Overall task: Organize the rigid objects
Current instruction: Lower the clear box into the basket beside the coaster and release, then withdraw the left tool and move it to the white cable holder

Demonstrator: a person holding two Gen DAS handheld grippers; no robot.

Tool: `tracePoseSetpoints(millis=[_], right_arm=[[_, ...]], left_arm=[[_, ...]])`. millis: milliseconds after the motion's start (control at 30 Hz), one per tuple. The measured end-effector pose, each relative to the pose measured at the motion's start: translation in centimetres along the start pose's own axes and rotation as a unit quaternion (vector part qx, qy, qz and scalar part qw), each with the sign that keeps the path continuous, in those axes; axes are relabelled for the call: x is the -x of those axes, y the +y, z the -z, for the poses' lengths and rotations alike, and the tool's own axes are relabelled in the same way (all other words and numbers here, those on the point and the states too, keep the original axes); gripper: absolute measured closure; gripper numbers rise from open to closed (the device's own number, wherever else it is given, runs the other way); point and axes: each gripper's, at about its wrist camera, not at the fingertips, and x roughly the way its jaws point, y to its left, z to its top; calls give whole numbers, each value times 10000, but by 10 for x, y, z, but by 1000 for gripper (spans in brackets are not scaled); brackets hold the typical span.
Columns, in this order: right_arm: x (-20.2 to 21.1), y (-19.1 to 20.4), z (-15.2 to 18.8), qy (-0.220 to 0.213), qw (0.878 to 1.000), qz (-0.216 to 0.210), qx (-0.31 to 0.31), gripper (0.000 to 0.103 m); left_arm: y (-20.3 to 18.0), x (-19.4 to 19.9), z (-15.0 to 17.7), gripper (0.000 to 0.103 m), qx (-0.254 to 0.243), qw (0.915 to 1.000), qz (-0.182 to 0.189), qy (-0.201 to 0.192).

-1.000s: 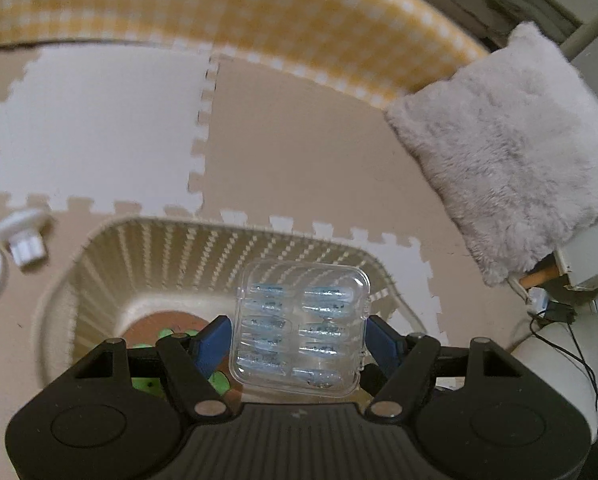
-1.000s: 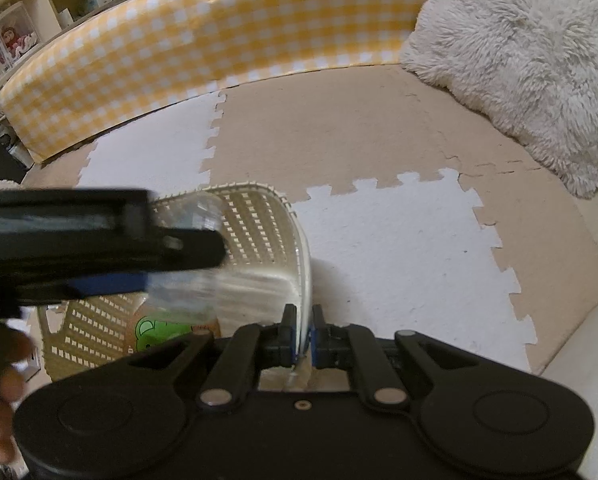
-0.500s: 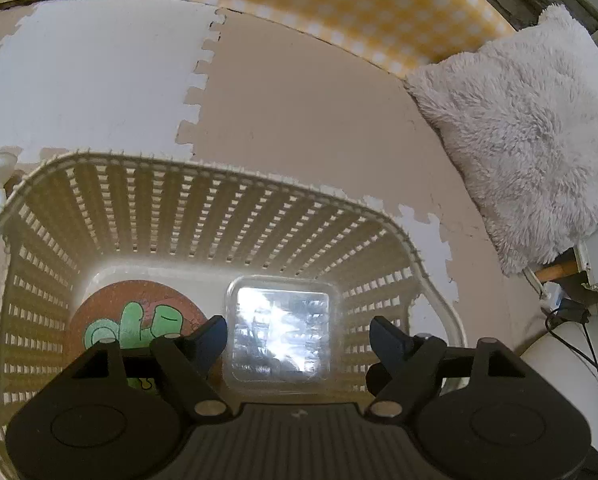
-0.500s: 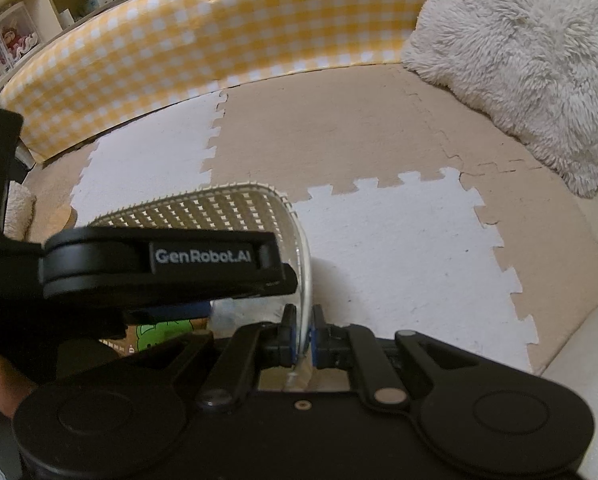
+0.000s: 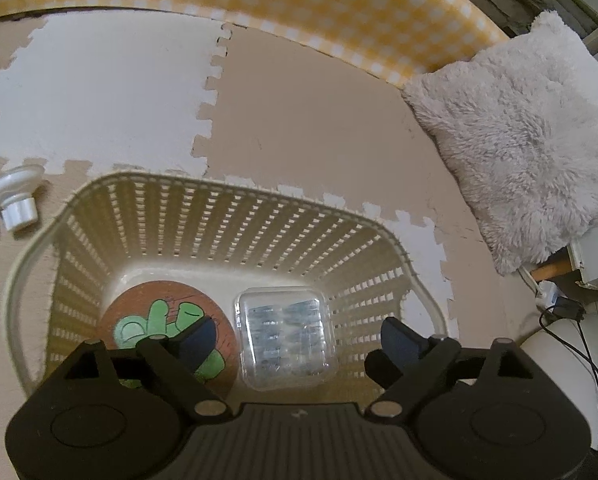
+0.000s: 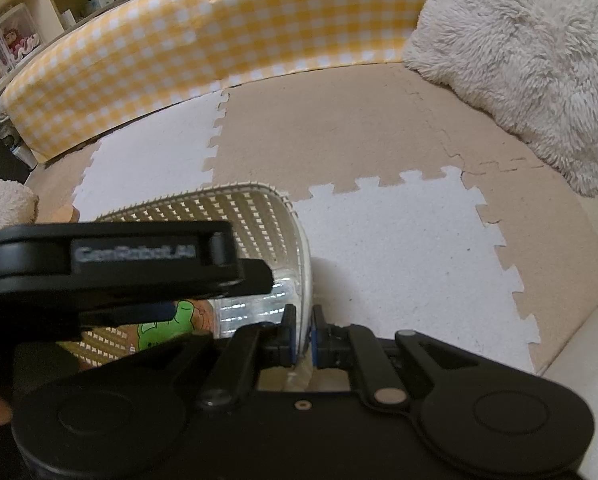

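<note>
While the left tool [image 5: 297,336] hangs spread over the basket [image 5: 235,196], its jaws having just been opening with nothing between them, the clear case [image 5: 285,336] lies on the basket floor beside a cactus coaster [image 5: 159,316]. The right tool [image 6: 303,330] pinches the basket's rim. Next, I judge, comes fetching the white knob [image 5: 15,196] from the mat.

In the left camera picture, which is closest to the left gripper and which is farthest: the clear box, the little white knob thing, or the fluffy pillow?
From the left gripper:
1. Clear box: right under it, on the basket floor.
2. White knob: on the mat, left of the basket.
3. Fluffy pillow: far right, by the yellow checked bumper.
</note>
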Motion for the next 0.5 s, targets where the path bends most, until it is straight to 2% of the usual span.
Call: tracePoseSetpoints(millis=[233,500], right_arm=[[0,-1,1,-25,10000,-37,-14,95],[0,0,1,-38,10000,-23,18,95]], left_arm=[[-2,29,1,6,-126,9998,96,-151],[-6,75,13,1,-594,9974,78,-413]])
